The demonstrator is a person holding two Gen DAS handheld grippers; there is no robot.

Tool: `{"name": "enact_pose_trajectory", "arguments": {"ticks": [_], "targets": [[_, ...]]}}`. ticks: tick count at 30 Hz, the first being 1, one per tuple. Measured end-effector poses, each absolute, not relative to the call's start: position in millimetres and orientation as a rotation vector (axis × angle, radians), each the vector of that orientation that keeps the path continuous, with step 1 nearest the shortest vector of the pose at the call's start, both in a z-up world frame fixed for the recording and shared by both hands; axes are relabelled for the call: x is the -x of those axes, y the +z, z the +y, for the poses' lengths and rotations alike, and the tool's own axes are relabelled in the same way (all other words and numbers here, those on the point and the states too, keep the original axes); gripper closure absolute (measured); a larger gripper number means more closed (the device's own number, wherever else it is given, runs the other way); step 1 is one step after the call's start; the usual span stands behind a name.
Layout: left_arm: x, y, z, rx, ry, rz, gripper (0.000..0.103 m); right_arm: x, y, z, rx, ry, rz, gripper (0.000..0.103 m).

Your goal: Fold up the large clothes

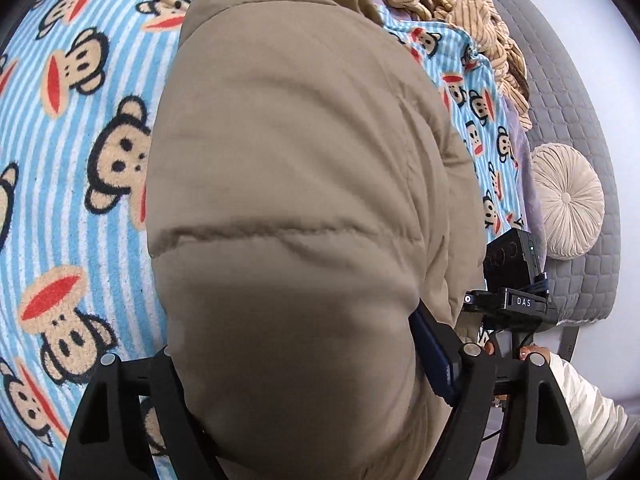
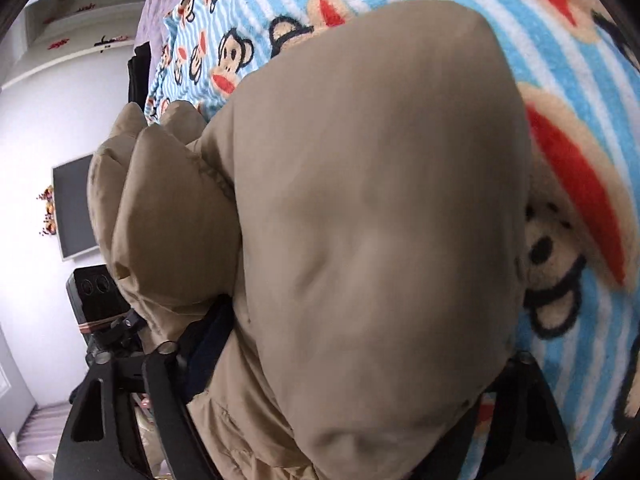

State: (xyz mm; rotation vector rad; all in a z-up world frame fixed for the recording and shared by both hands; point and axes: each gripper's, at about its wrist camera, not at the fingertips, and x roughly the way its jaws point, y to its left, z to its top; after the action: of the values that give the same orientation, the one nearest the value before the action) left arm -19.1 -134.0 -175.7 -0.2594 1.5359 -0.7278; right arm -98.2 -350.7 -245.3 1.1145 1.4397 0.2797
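A tan padded jacket [image 1: 288, 168] fills both views and lies on a blue striped monkey-print blanket [image 1: 72, 128]. My left gripper [image 1: 312, 380] is shut on a thick fold of the jacket, which bulges between the black fingers [image 1: 120, 408]. My right gripper [image 2: 340, 392] is shut on another puffy part of the same jacket [image 2: 360, 200]; its fingertips are hidden by the fabric. The right gripper [image 1: 516, 304] also shows in the left wrist view at the jacket's right edge. The left gripper [image 2: 108, 320] shows in the right wrist view at the left.
The blanket [image 2: 580, 320] covers a bed. A beige striped cloth [image 1: 460, 12] lies at the far end. A round pleated cushion [image 1: 566, 196] leans on the grey quilted headboard [image 1: 576, 112]. A dark wall screen [image 2: 76, 208] hangs beyond the bed's edge.
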Motion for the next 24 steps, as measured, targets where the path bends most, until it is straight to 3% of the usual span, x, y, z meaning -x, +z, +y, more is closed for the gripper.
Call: {"name": "enact_pose_trajectory", "arguments": {"ticks": [3,12,24], "targets": [[21,-157,-138,0.243,-0.78,1.499,0.02,100,-230,-344,-1.105,0.356,1.399,0.042],[7,-104,-102,0.268,-0.785,1.397,0.02,77,-175,-313,-1.052,0.466,1.301,0.042],[-73,-103,63,0.299,-0.713,1.359,0.02,9,-149,-175,-0.953,0.517,1.271,0.042]]}}
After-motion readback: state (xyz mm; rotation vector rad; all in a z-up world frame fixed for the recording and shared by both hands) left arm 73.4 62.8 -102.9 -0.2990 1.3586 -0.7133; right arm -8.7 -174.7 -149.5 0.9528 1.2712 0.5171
